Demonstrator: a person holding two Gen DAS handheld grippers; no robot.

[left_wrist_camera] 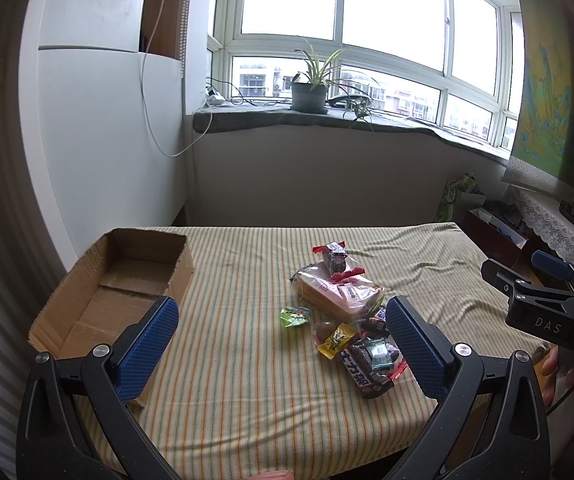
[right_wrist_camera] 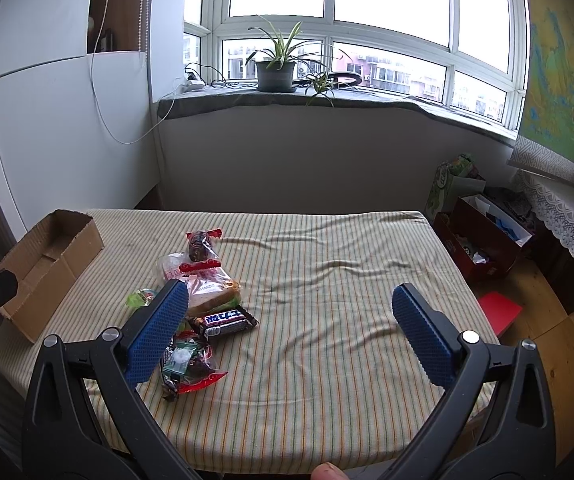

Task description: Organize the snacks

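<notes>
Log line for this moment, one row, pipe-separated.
stage: not started | left gripper: open, empty | right gripper: open, empty | snacks: piled on striped cloth | cardboard box: empty

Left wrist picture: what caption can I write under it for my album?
Open left gripper over a striped tablecloth, empty cardboard box left, snack pile ahead.

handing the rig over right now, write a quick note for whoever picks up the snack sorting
Left gripper: open, empty, held above the near table edge.
Right gripper: open, empty, held above the table to the right of the pile.
Cardboard box: on the left side of the table, nothing visible in it.
Snack pile: mid-table, including a wrapped sandwich, a chocolate bar and a green candy.
Done: nothing boxed yet.
Left: move every snack, probably into the box.
</notes>
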